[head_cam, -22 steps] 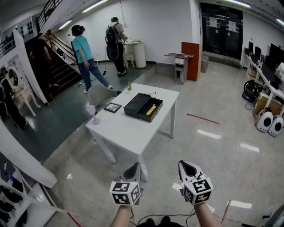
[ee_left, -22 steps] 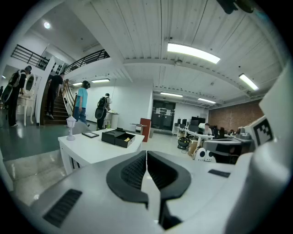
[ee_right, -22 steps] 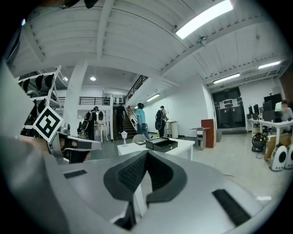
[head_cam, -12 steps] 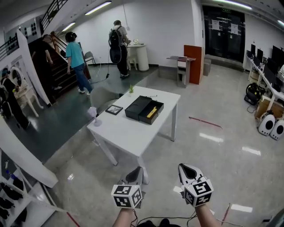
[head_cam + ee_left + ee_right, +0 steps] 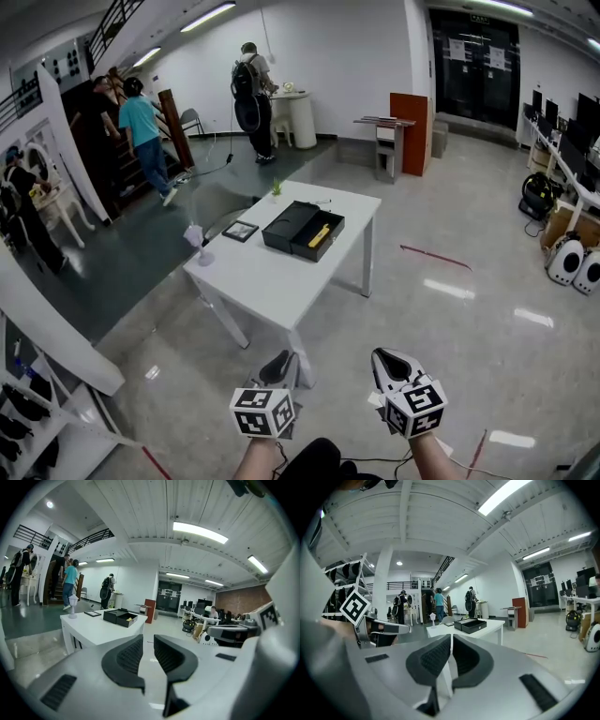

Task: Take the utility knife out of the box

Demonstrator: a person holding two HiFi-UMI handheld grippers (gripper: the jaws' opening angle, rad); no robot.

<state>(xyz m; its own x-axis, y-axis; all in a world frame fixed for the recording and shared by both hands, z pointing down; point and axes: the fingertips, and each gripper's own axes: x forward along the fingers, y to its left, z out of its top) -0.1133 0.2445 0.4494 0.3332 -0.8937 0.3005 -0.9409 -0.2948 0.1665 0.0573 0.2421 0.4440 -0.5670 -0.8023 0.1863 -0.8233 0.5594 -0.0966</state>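
Well short of the table (image 5: 272, 281), left gripper (image 5: 279, 362) near-level, narrowly apart, right gripper (image 5: 392, 360) beside it, together

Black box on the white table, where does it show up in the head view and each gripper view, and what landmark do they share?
Head view: the black box lies open just above the picture's centre, near the table's far end.
Left gripper view: the black box is small, left of centre, about mid-height.
Right gripper view: the black box is just right of centre, slightly below mid-height.
Shared landmark: the white table under it.
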